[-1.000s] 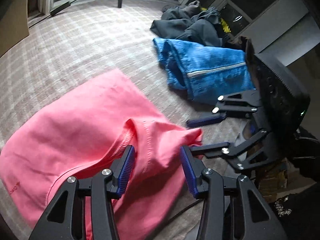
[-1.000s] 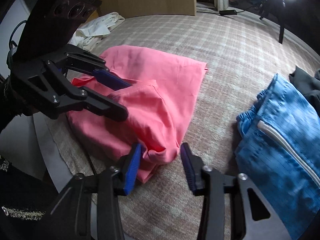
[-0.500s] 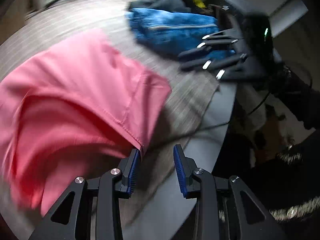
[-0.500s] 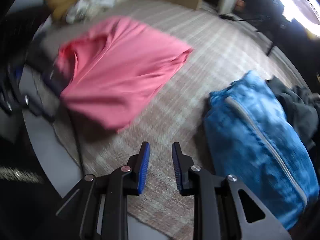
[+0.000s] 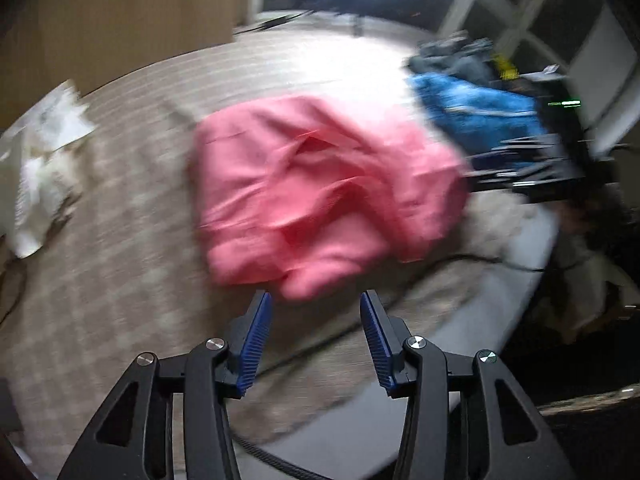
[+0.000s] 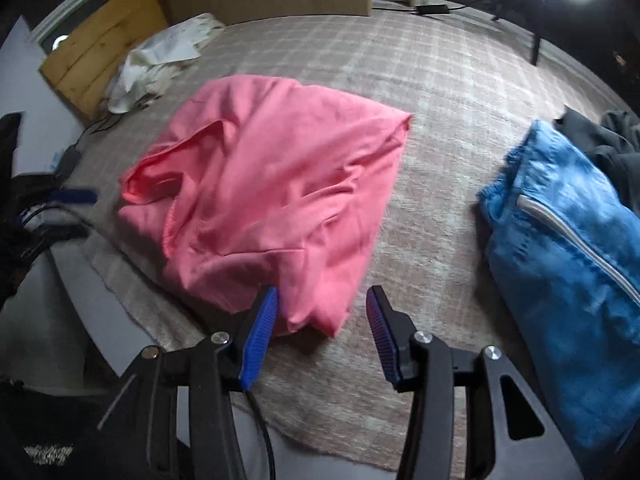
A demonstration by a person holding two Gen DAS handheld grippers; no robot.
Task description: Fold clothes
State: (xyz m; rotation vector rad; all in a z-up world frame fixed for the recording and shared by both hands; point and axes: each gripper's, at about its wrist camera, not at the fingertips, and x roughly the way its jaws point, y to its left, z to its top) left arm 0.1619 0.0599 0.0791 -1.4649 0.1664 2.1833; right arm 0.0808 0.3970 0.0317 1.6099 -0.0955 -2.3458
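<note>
Checked rug [image 6: 460,92]: blue garment [image 6: 568,260] beside pink garment [image 6: 272,200]

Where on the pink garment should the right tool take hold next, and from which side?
Probably the near corner of the pink garment, approached from above on the near side. That folded edge bulges up off the rug just ahead of the right tool, whose jaws are opening and hold no cloth.

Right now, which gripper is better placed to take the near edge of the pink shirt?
Probably the right gripper: the pink shirt has its near edge partly between the opening jaws. The left gripper, jaws also opening, sits just short of the cloth.
</note>
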